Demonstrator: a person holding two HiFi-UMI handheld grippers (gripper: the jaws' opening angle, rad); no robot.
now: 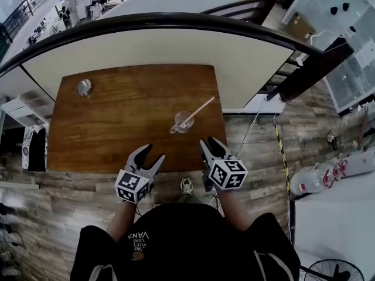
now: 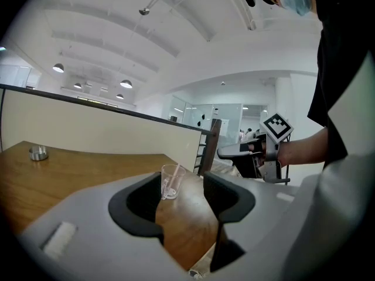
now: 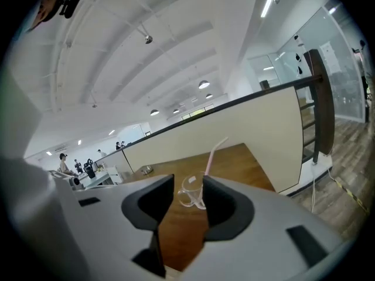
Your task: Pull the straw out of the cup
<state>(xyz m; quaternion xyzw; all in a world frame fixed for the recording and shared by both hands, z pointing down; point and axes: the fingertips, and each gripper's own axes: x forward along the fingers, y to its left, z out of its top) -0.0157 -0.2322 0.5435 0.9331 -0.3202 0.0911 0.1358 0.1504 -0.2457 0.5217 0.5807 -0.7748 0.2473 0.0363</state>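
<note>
A clear glass cup (image 1: pixel 182 122) stands on the brown wooden table (image 1: pixel 117 122), toward its right front. A pale pink straw (image 1: pixel 198 109) leans out of it to the upper right. My left gripper (image 1: pixel 150 156) hovers open at the table's front edge, left of the cup and short of it. Open too, my right gripper (image 1: pixel 209 144) is just in front of the cup and slightly right. In the left gripper view the cup (image 2: pixel 171 181) shows between the jaws, well ahead. The right gripper view has the cup (image 3: pixel 192 191) and straw (image 3: pixel 212 154) ahead of its open jaws.
A small round metal object (image 1: pixel 84 87) lies at the table's far left corner. Behind the table runs a cream wall panel (image 1: pixel 176 45) under a dark handrail. A white sneaker (image 1: pixel 186 185) shows on the plank floor near the table's front edge.
</note>
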